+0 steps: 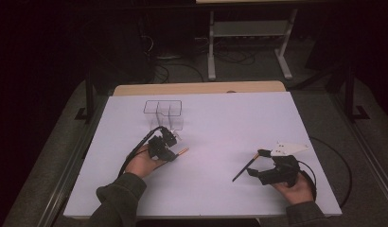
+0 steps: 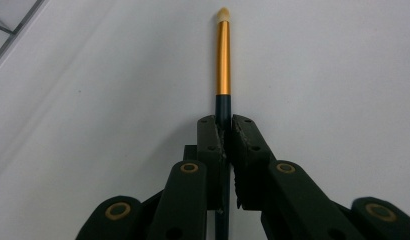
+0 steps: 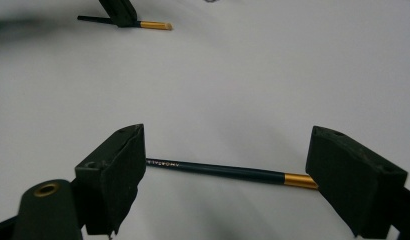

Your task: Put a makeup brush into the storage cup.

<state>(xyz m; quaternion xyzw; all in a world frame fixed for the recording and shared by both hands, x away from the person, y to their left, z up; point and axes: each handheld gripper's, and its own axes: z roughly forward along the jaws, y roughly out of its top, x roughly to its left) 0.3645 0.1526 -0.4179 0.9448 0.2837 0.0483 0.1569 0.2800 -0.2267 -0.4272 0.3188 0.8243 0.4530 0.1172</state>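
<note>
Two hand-held grippers work over a white table (image 1: 216, 189), each with a slim makeup brush. Nearest the person, at the right, the right gripper (image 1: 257, 163) rests low on the table with its jaws spread wide. In the right gripper view, a dark-handled brush (image 3: 218, 170) with a gold ferrule lies flat on the table across the gap between the two black pads, touching neither pad that I can make out. In the high view that same brush angles from lower left up toward the gripper.

Farther in, at the left, the left gripper (image 1: 175, 152) has its jaws closed tight on the dark handle of a second brush (image 2: 223, 60). Its gold ferrule and pale bristle tip stick out past the pads, low over the table; whether the tip touches the surface is hard to tell.

Beyond the left gripper, near it but apart, stands a clear plastic organiser (image 1: 163, 113) with several compartments, apparently empty.

Judging by this layout, the work is loading brushes into the organiser: the left brush is freshly gripped and not yet lifted. Next, it likely needs raising, tipping upright, and lowering into one compartment, while the right jaws must close on their brush.
</note>
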